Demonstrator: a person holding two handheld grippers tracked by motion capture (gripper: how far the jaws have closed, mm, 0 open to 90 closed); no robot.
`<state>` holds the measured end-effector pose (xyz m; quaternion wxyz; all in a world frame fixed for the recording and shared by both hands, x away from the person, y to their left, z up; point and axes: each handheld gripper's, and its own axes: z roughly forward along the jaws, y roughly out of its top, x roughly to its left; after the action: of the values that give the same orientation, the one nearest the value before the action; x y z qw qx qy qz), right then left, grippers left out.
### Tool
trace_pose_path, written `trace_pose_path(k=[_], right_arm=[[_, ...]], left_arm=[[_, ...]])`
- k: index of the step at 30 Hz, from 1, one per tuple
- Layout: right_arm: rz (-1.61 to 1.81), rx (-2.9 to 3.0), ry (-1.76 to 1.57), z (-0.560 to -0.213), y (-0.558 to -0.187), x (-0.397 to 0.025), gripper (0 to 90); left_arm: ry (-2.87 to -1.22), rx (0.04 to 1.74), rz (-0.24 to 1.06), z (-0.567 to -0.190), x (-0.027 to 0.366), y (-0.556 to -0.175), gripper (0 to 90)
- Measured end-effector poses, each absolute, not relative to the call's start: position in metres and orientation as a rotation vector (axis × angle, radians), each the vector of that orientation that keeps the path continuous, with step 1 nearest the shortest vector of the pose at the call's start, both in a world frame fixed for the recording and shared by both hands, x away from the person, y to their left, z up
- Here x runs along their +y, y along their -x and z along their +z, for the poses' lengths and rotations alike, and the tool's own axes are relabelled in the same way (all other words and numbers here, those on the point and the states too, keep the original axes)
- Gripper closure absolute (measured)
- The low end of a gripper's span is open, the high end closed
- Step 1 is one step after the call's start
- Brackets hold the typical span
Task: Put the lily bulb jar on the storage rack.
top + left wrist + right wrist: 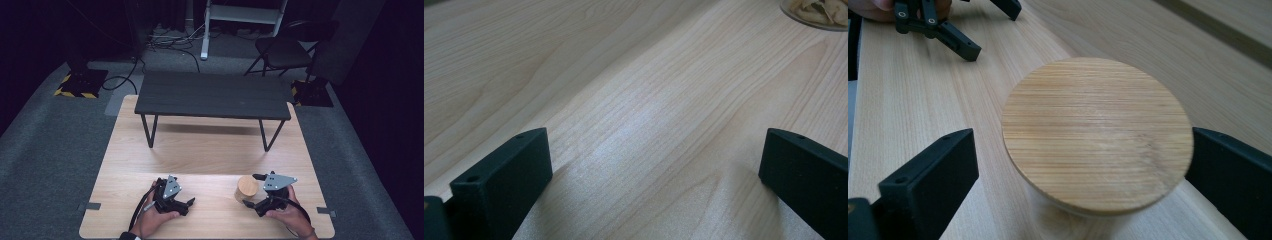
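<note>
The right tongs [1080, 165] stand wide around the wooden-lidded jar [1097, 132] on the counter [200, 150], maybe touching one side, while the left tongs [654, 175], also wide, hold nothing, their view catching the jar's glass base with pale contents, no label readable.

Each claw is built in black, the left claw [187, 204] and the right claw [253, 190] alike, topped by a grey three-cornered plate with small holes; black cables trail behind. A dark cuff [129, 235] is worn.
</note>
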<state>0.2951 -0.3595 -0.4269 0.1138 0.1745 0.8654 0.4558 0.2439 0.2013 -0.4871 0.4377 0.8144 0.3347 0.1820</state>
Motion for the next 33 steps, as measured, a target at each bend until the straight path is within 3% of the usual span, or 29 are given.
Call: trace_pose_path(k=[8, 18, 33], right_arm=[[1.355, 2.561, -0.517, -0.429, -0.307, -0.353, 0.9], [1.341, 2.575, -0.550, -0.437, -0.314, -0.348, 23.9], [1.289, 2.553, -0.544, -0.431, -0.308, -0.340, 24.8]], left_arm=[[-2.025, 0.832, 0.452, -0.487, 0.201, -0.244, 0.5], [-2.025, 0.832, 0.452, -0.487, 0.201, -0.244, 0.5], [-2.025, 0.832, 0.452, -0.487, 0.201, -0.244, 0.5]])
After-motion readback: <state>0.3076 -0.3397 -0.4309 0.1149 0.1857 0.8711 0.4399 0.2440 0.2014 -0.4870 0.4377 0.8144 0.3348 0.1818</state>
